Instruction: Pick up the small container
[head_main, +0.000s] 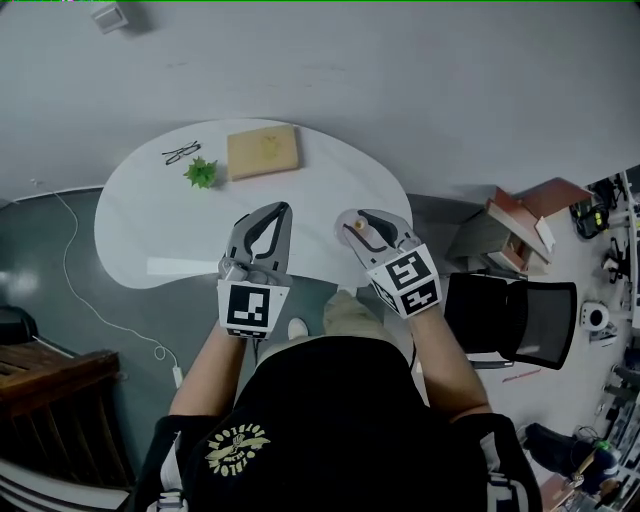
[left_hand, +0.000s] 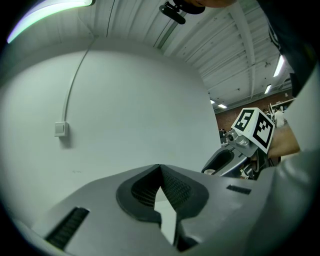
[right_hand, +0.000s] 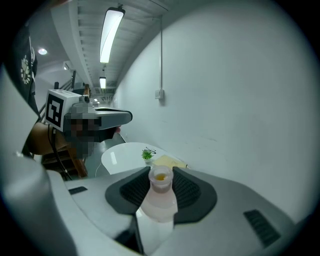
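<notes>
A white curved table stood by a grey wall. Over its near edge, the right gripper squeezed the small see-through plastic container so it wouldn't drop. The left gripper was closed and empty.

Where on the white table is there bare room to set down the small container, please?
The white table is bare across its left lobe, nearer than the glasses and plant, and on its right end, right of the tan box. Those three crowd the far edge. Either patch would likely take the small container.
</notes>
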